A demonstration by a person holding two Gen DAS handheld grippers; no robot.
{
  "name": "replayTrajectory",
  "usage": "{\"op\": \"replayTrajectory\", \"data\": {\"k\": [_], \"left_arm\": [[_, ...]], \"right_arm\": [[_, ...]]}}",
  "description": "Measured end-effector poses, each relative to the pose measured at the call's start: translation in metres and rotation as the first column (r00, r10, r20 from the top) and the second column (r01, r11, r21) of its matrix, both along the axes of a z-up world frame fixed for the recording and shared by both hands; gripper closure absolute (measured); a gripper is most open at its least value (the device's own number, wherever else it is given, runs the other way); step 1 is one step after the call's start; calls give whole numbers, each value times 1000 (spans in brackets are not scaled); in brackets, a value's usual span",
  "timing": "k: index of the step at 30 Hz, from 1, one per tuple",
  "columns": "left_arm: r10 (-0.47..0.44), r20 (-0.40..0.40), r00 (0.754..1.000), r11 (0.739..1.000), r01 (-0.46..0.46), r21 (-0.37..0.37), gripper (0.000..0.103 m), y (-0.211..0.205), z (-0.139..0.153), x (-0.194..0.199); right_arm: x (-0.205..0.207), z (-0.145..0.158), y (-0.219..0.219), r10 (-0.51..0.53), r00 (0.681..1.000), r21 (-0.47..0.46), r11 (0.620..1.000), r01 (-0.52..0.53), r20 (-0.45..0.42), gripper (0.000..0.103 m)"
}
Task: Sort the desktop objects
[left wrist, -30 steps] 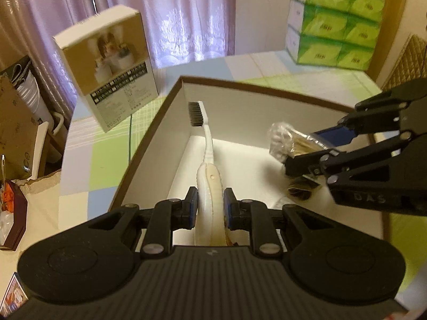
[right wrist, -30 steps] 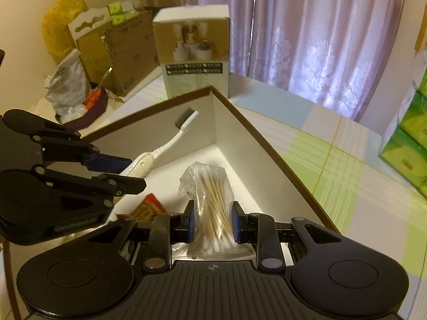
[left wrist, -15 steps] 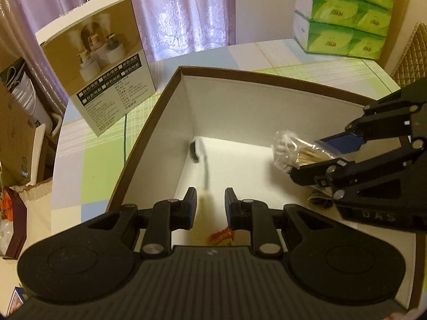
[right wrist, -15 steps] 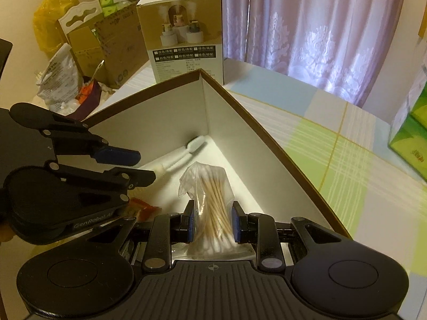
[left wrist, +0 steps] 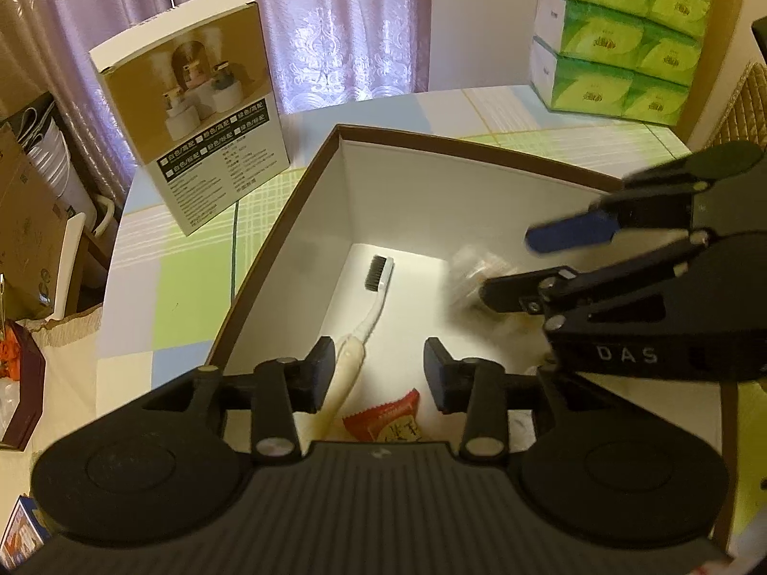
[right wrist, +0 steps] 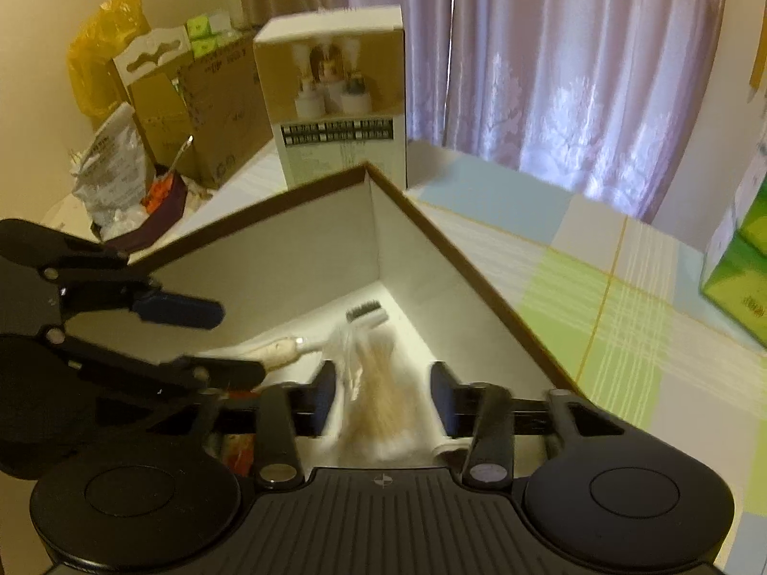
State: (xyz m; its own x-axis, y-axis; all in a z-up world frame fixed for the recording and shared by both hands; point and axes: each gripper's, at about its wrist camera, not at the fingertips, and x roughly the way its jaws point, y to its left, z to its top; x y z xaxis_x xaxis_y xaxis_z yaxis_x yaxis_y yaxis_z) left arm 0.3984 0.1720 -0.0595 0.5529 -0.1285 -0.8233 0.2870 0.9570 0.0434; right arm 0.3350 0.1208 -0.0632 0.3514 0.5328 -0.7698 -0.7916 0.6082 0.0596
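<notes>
Left tool (left wrist: 378, 369) and right tool (right wrist: 383, 393) both spread wide.

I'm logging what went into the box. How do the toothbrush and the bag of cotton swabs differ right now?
The toothbrush is one rigid white piece with dark bristles, lying sharp and flat on the box floor; the bag of cotton swabs is soft clear plastic full of tan sticks, blurred between the right gripper's open jaws. The toothbrush lies nearer the left wall. Both are inside the box, ungripped.

- The left gripper (left wrist: 377, 368) now stands spread wide; the toothbrush (left wrist: 364, 321) it held lies on the box (left wrist: 431, 201) floor.
- The right gripper (right wrist: 383, 393) has parted; the bag of cotton swabs (right wrist: 378, 397) sits loose, blurred.
</notes>
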Motion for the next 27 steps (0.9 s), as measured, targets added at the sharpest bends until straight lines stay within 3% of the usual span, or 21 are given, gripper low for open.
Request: {"op": "replayTrajectory", "data": {"k": [5,10,16,24,27], "left_arm": [[34,7,999,999,-33,-9,57,6,7,-11],[64,27,998,998,-63,-19,42,10,17,-24],[99,63,993,995,-98,-18,25,11,31,-43],[142,127,982,989,-145,8,5,9,51,-72],[149,155,977,988,-153,13,4,6,59,-86]], "right_arm": [[-8,11,-11,13,1000,31,999,-14,4,44],[-25,21,-26,27,999,43,999,-29,46,19],[-45,31,-41,26,997,58,998,-31,79,4],[-69,43,-60,31,995,77,996,-38,90,2],[-77,46,-66,26,997,78,996,-32,79,2]]}}
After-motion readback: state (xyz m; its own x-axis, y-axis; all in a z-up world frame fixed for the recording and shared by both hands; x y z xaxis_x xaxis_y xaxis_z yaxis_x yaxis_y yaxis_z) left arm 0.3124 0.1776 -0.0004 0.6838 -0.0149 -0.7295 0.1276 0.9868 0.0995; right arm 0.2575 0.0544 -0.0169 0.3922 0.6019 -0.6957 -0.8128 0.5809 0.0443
